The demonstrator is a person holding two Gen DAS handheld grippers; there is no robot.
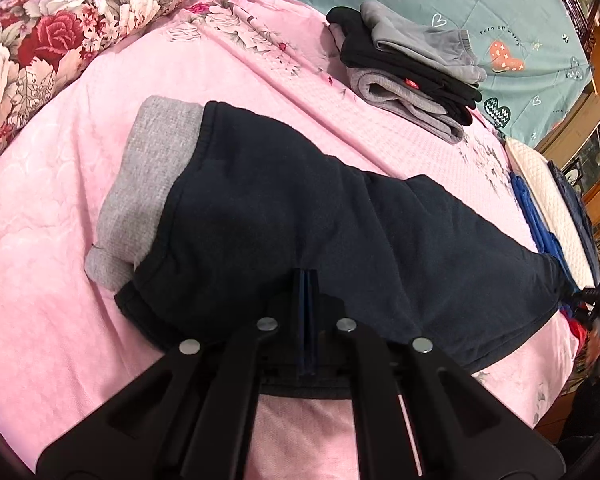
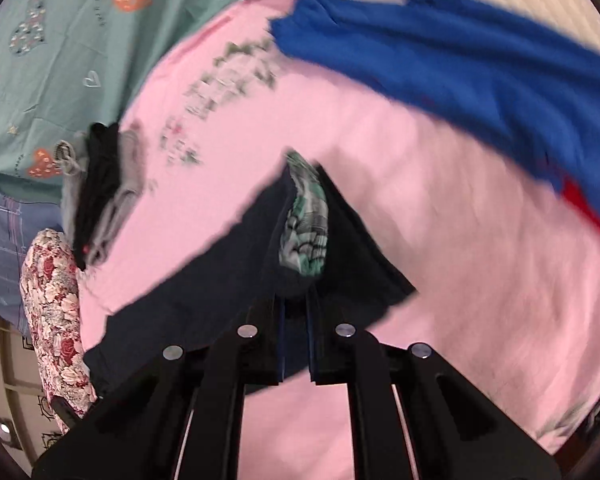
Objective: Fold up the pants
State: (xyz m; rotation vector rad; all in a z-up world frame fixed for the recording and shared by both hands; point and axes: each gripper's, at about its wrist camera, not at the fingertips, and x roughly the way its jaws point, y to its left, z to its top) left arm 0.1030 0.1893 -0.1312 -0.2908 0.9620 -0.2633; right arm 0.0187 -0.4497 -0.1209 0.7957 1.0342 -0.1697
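Dark navy pants (image 1: 280,216) with a grey cuff or lining (image 1: 140,184) at the left lie across the pink bedspread (image 1: 40,280). My left gripper (image 1: 307,280) is shut on the near edge of the pants. My right gripper (image 2: 297,300) is shut on the other end of the pants (image 2: 204,276), where a green patterned lining (image 2: 308,224) shows; that end is lifted off the bed. The right gripper also shows at the far right of the left wrist view (image 1: 598,300). The right wrist view is blurred by motion.
A stack of folded grey and black clothes (image 1: 412,64) lies at the back of the bed. A floral pillow (image 1: 40,40) sits at the far left. Blue and red clothes (image 2: 460,80) and a white quilted pad (image 1: 552,200) lie at the right. A teal quilt (image 1: 500,0) lies behind.
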